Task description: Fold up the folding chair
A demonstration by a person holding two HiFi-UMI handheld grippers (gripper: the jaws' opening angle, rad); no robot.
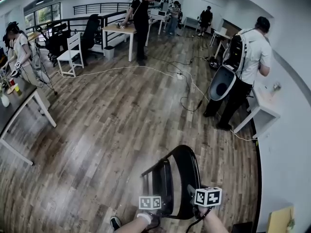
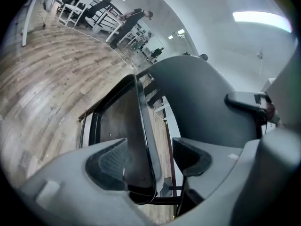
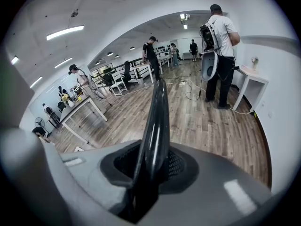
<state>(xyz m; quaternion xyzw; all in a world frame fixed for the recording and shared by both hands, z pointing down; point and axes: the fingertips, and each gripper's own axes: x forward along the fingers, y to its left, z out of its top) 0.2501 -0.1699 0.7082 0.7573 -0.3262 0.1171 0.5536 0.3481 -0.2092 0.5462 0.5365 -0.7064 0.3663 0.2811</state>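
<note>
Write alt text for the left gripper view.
The left gripper straddles the thin black folding-chair seat, jaws apart, the right pad clear of it. The rounded black plastic backrest rises behind at right, above grey-brown wood plank flooring; a distant standing person shows at top.

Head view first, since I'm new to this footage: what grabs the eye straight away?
A black folding chair sits at the bottom centre, dark against the wood floor. The right claw is shut on its thin back edge, while the left claw stands open around the seat's edge. At the right, a person with a backpack works at a white table.
</note>
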